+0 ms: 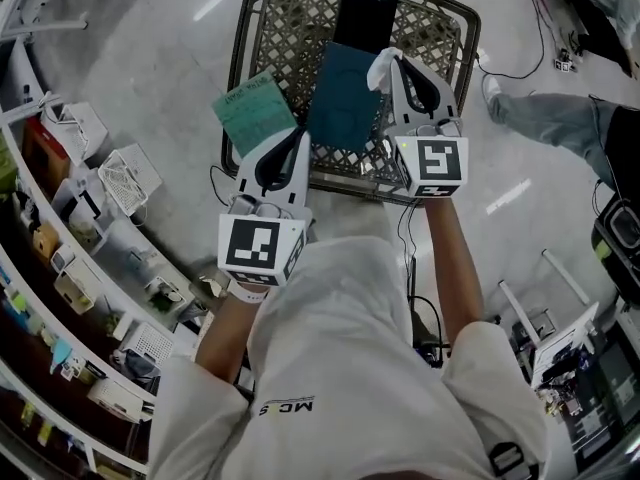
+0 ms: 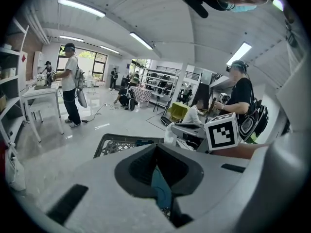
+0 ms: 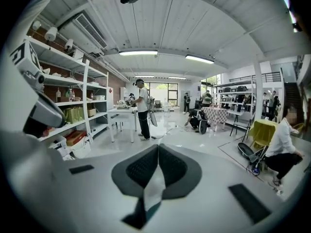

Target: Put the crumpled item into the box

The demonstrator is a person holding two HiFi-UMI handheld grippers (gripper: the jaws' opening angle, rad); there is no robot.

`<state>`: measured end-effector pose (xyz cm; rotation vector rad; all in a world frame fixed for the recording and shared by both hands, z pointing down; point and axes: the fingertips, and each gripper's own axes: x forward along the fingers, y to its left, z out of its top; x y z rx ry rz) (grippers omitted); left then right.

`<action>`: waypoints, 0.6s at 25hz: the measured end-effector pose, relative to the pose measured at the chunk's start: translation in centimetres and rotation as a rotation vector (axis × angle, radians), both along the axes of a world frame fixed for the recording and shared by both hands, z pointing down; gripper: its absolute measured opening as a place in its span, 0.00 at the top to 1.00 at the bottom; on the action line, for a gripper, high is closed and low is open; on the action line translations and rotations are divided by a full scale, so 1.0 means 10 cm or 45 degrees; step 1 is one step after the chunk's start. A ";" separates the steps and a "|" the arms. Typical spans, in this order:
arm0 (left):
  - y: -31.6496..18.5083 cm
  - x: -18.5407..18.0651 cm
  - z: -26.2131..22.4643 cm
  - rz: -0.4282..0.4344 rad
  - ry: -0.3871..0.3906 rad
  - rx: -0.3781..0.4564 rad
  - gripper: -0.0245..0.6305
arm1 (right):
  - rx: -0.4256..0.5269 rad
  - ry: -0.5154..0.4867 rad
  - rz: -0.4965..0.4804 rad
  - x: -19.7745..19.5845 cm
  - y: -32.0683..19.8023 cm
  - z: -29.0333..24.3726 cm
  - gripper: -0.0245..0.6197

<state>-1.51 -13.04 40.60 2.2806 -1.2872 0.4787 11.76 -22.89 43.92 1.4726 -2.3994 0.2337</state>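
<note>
Left tongs [image 1: 302,133] and right tongs [image 1: 392,60] are reaching out over a wire basket [image 1: 290,23] in the head view, each turning its marker cube up toward the camera. The right tongs are clamping a white crumpled item [image 1: 379,70] at their tips and holding it at the far right corner of the teal box [image 1: 345,98]. The box is lying tilted inside the basket. The left tongs are meeting the box at its near left edge. A green sheet [image 1: 254,108] is resting on the basket's left rim, just beside the left tongs.

In the left gripper view, the left tongs [image 2: 155,147] are standing closed, pads together at the tips. They are pinching a teal strip of the box [image 2: 160,188], which is showing in the slit between them. The basket [image 2: 112,142] is lying just beyond. To the right, the crumpled item [image 2: 169,134] is hanging at the tip of the right tongs.

In the right gripper view, the right tongs [image 3: 156,147] are closing on the crumpled item [image 3: 154,183], which is running down the slit as a white strip. Teal of the box [image 3: 147,213] is showing at its near end. People are standing and sitting far off in the room, and shelves [image 3: 73,96] are lining the left wall.
</note>
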 end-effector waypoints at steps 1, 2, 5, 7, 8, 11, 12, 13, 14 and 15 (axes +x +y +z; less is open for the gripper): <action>-0.03 0.01 0.03 -0.003 -0.001 -0.001 0.93 | 0.001 0.003 -0.007 0.00 -0.06 0.04 0.93; -0.07 0.03 0.06 -0.005 -0.005 0.000 0.93 | 0.001 0.006 -0.013 0.00 -0.12 0.08 0.93; -0.17 0.09 0.15 -0.001 -0.029 0.005 0.93 | -0.006 0.008 -0.026 0.02 -0.27 0.23 0.93; -0.23 0.14 0.20 -0.002 -0.033 0.006 0.93 | -0.015 0.005 -0.039 0.02 -0.36 0.31 0.93; -0.26 0.17 0.23 -0.002 -0.034 0.007 0.93 | -0.019 0.006 -0.049 0.01 -0.39 0.35 0.93; -0.34 0.24 0.30 -0.005 -0.032 0.004 0.93 | -0.024 0.021 -0.074 0.02 -0.52 0.48 0.93; -0.36 0.26 0.33 -0.009 -0.032 0.001 0.93 | -0.025 0.027 -0.082 0.02 -0.56 0.53 0.93; -0.39 0.27 0.36 -0.012 -0.034 -0.001 0.93 | -0.030 0.032 -0.090 0.02 -0.61 0.59 0.93; -0.41 0.29 0.39 -0.012 -0.037 0.000 0.93 | -0.035 0.038 -0.097 0.02 -0.65 0.65 0.93; -0.43 0.31 0.42 -0.009 -0.040 0.002 0.93 | -0.039 0.042 -0.105 0.02 -0.68 0.72 0.93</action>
